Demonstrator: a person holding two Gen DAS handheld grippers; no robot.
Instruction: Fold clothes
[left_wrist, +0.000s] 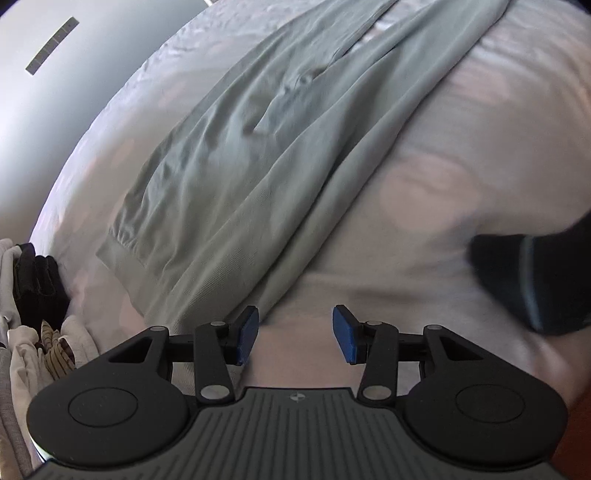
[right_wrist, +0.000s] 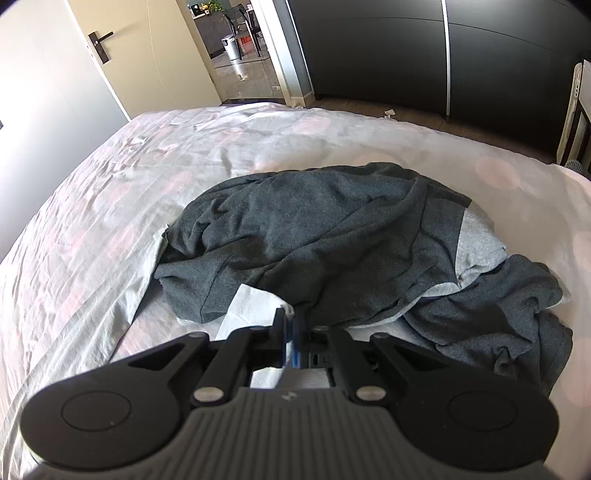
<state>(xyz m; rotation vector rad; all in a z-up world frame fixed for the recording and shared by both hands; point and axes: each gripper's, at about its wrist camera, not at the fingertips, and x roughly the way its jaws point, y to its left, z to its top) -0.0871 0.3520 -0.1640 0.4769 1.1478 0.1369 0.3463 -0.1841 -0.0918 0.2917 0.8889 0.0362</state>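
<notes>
In the left wrist view a pale grey-green garment lies folded lengthwise across the white bed sheet, its ribbed cuff at the lower left. My left gripper is open and empty, just past the garment's near edge. In the right wrist view a crumpled dark grey and light grey garment lies on the bed. My right gripper is shut on a light fold of this garment at its near edge. A dark blurred edge of the garment shows at the right of the left wrist view.
A pile of other clothes sits beside the bed at the lower left of the left wrist view. In the right wrist view an open door and dark wardrobe stand beyond the bed's far edge.
</notes>
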